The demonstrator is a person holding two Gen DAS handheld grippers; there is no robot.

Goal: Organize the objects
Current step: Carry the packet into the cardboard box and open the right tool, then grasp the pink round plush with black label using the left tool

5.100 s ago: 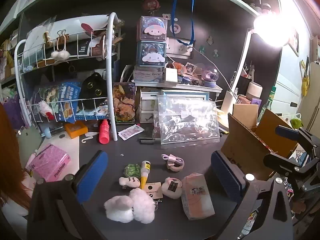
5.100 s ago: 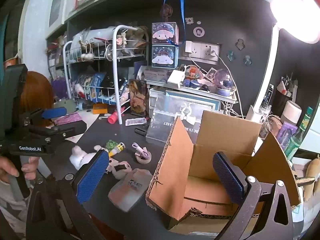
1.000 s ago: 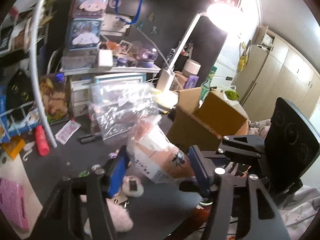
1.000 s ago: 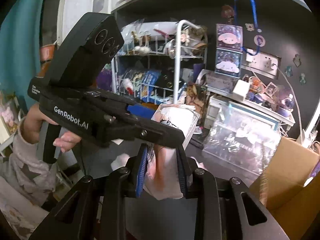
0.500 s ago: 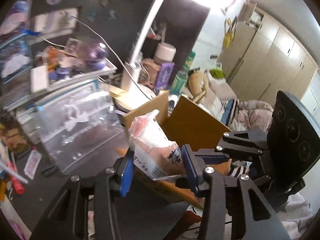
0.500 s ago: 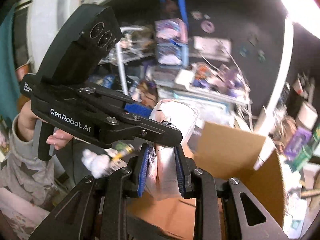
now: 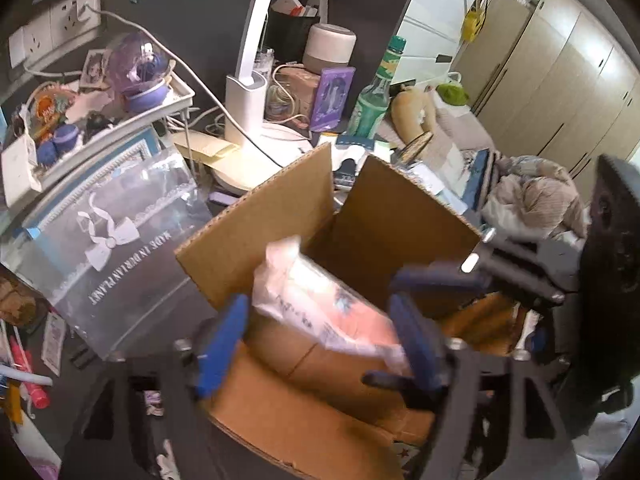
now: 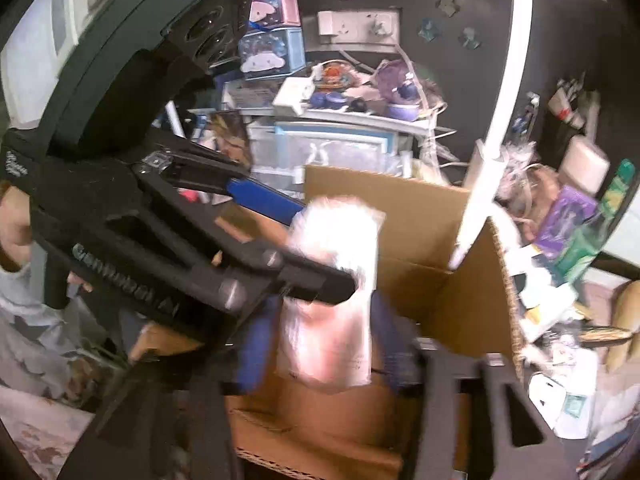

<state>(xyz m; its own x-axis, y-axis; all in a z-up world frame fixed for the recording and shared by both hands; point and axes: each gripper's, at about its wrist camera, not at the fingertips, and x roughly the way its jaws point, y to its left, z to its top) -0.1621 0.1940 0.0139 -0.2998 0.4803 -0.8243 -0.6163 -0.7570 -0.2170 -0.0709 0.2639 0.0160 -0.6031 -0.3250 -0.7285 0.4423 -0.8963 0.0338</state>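
Note:
A pink tissue pack [image 7: 320, 304] in clear wrap hangs tilted over the open cardboard box [image 7: 380, 216], its lower end inside. My left gripper [image 7: 316, 344] straddles it with jaws opening, and a gap shows beside the left pad [image 7: 220, 344]. In the right wrist view the pack [image 8: 332, 300] stands upright over the box [image 8: 420, 208]. My right gripper [image 8: 324, 344] flanks it with jaws opening, its blurred pads off the wrap. The left gripper [image 8: 326, 246] crosses in from the left at the pack's top. The right gripper [image 7: 380, 328] reaches in from the right.
A clear plastic pouch [image 7: 120, 240] leans just left of the box. Behind it stand a white lamp base [image 7: 244, 96], a green bottle [image 7: 372, 100] and a trinket tray [image 7: 176, 92]. Bedding [image 7: 532, 200] lies to the right. A person's hand [image 8: 16, 236] holds the left gripper.
Both grippers carried the pack from the desk to above the box. Their jaws, pinched on it half a second ago, now stand wider and the pack sits lower in the box.

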